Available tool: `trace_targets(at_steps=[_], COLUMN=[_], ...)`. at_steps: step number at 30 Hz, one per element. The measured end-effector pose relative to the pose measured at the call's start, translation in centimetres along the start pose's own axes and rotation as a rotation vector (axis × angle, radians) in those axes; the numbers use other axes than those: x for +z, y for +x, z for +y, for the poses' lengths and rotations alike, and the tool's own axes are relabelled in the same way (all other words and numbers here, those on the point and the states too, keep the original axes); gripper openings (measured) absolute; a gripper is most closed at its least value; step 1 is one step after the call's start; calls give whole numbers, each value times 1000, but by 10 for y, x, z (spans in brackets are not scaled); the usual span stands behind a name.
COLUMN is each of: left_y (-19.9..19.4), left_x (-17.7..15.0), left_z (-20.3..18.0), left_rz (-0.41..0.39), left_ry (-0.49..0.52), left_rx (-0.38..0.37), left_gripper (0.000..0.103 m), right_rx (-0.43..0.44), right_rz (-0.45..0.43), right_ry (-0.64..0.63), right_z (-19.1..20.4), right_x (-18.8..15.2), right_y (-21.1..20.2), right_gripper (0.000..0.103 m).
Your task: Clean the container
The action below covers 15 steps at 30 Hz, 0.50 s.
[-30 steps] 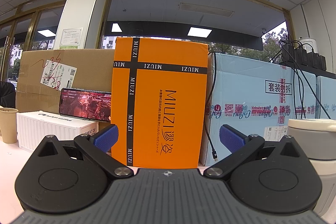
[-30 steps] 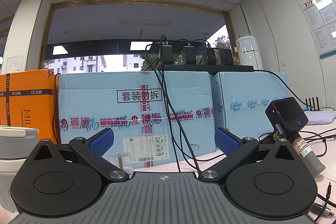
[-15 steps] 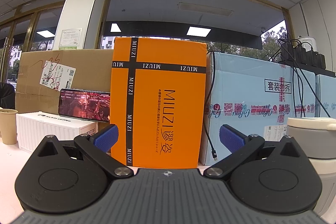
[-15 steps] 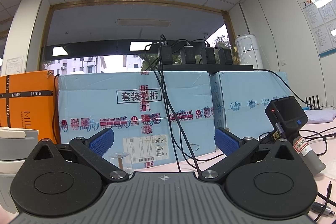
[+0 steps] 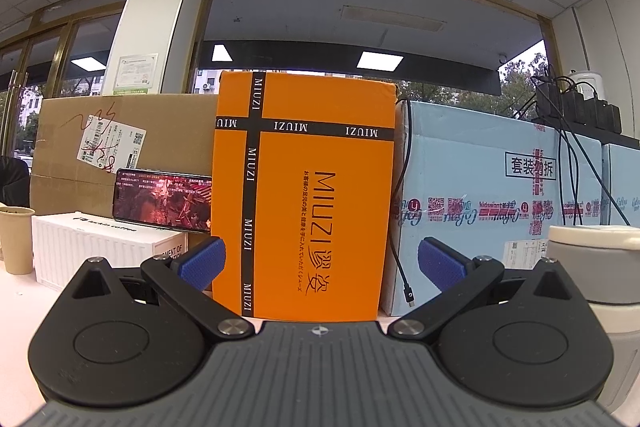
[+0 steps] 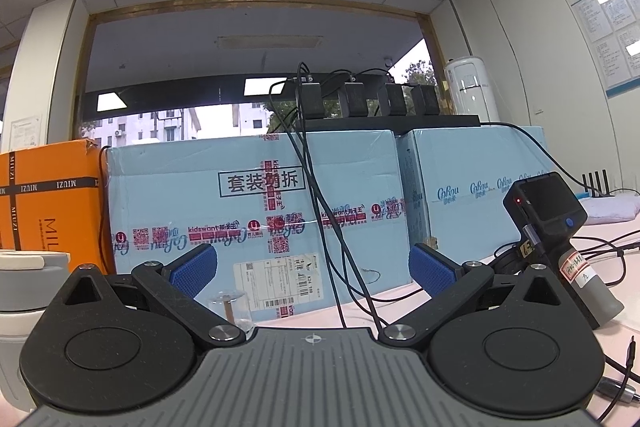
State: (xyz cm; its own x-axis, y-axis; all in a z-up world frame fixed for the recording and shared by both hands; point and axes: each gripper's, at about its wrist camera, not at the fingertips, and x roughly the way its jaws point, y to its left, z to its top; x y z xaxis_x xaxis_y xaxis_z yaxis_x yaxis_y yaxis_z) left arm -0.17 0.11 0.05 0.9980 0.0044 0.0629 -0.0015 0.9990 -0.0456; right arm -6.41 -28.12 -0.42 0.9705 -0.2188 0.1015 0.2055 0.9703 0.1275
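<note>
Left tongs (image 5: 320,263) are sitting spread wide, nothing between the blue pads (image 5: 202,263); right tongs (image 6: 312,269) are likewise spread and gripping nothing. The container (image 5: 592,267) (grey body, cream lid, white lower section) is standing on the pink worktop (image 5: 12,299) between the two tools: it is showing at the far right edge of the left view and at the far left edge of the right view (image 6: 28,291), partly hidden behind each tool's housing, apart from both sets of pads. Only the left view is showing the brown cardboard box (image 5: 120,135), the phone (image 5: 162,201) with a lit screen lying on the white ribbed box (image 5: 100,251), and the paper cup (image 5: 16,239) at the left edge. The orange MIUZI box (image 5: 304,195) is filling the gap between the left pads, standing well behind them; the right view is catching just its edge. Only the right view is showing a small clear glass beaker (image 6: 230,311) just ahead of the tool body, a black handheld device (image 6: 556,235) with a red light lying on the worktop to the right among cables (image 6: 332,227), and the row of chargers (image 6: 368,99) on top of the pale blue boxes (image 6: 256,211) (the left view is catching those chargers only at its right margin). The blue boxes are standing along the back in both views.
</note>
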Motion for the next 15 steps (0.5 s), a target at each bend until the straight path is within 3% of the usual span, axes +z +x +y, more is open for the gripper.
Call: trace_targets(at_steps=[15], left_y=[1], left_x=[0], left_z=[-6], left_rz=[-2], left_ry=[27], left_rx=[12], left_gripper=[103], right_rx=[27], right_rz=[18], right_ry=[-1], right_z=[-3], right_x=[1], right_y=[-2], right_gripper=[103])
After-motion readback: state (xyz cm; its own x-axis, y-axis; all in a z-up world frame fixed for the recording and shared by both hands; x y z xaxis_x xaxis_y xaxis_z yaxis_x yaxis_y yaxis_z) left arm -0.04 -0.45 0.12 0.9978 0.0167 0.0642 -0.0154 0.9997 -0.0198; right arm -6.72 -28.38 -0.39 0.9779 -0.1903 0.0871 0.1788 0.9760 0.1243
